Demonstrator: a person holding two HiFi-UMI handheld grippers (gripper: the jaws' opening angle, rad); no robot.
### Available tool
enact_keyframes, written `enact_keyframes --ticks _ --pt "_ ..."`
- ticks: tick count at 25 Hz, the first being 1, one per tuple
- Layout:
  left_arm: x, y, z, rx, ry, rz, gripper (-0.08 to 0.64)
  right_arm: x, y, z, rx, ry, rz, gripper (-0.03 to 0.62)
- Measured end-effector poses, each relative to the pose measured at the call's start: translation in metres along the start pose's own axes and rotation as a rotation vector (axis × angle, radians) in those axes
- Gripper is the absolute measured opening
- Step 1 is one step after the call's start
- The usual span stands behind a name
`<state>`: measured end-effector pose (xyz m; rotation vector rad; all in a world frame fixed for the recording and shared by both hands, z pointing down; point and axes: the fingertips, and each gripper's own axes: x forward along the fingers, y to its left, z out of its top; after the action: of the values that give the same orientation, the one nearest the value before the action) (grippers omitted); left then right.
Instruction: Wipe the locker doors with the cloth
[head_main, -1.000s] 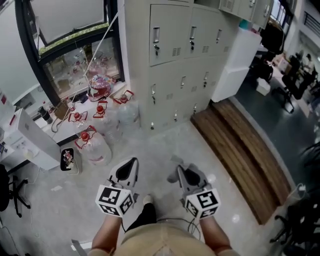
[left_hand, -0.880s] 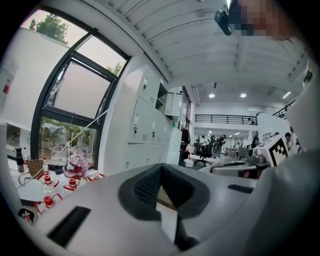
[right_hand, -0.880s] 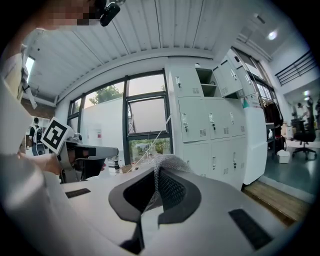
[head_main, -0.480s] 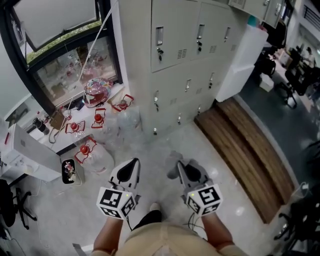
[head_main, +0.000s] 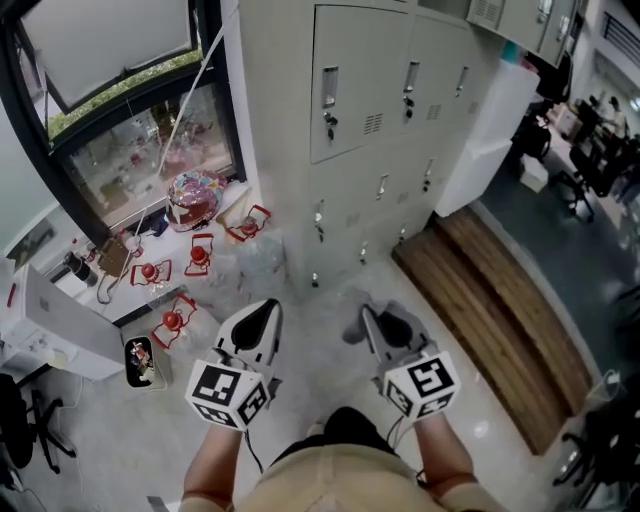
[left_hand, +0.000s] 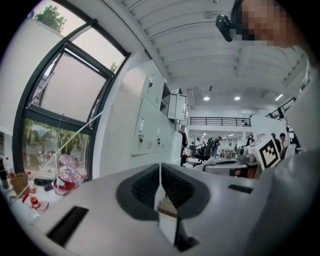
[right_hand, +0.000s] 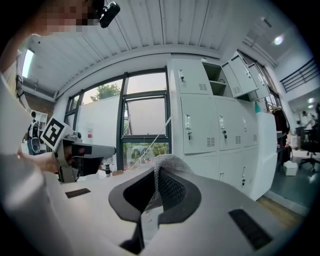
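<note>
Grey lockers (head_main: 370, 90) stand ahead of me, doors shut, with small handles and locks. My right gripper (head_main: 369, 316) is shut on a grey mesh cloth (head_main: 398, 322) that bulges around its jaws. In the right gripper view the cloth (right_hand: 169, 161) is pinched at the tip of the right gripper (right_hand: 156, 172), with the lockers (right_hand: 200, 115) beyond it and well apart from it. My left gripper (head_main: 264, 310) hangs beside the right one, shut and empty. In the left gripper view the left gripper (left_hand: 160, 167) shows its jaws pressed together, the lockers (left_hand: 150, 125) far off.
Clear water jugs with red handles (head_main: 190, 258) lie on the floor left of the lockers, under a window. A colourful round object (head_main: 195, 195) sits by the sill. A wooden platform (head_main: 480, 290) runs at the right, behind it a white cabinet (head_main: 490, 130). A small bin (head_main: 140, 362) is at the left.
The person has stepped towards the lockers, which now look larger and nearer. Both grippers stay side by side, jaws unchanged, the cloth still in the right one.
</note>
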<state>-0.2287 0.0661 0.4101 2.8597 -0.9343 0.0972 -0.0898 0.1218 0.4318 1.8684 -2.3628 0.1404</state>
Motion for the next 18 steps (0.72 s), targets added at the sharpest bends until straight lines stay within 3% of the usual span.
enact_keyframes --ticks 3,9,13,18 --pt "0.011 0.005 0.028 0.094 -0.04 0.03 -0.005 0.016 -0.012 0.026 -0.038 -0.044 0.003 0.005" --pt "0.044 0.02 0.059 0.176 -0.069 0.067 -0.005 0.06 -0.036 0.071 -0.132 -0.116 0.042 0.005" --pt "0.081 0.026 0.077 0.2 -0.116 0.066 -0.003 0.088 -0.072 0.102 -0.149 -0.176 0.048 0.005" --pt "0.146 0.045 0.106 0.227 -0.18 0.131 -0.003 0.13 -0.128 0.136 -0.186 -0.233 0.092 0.005"
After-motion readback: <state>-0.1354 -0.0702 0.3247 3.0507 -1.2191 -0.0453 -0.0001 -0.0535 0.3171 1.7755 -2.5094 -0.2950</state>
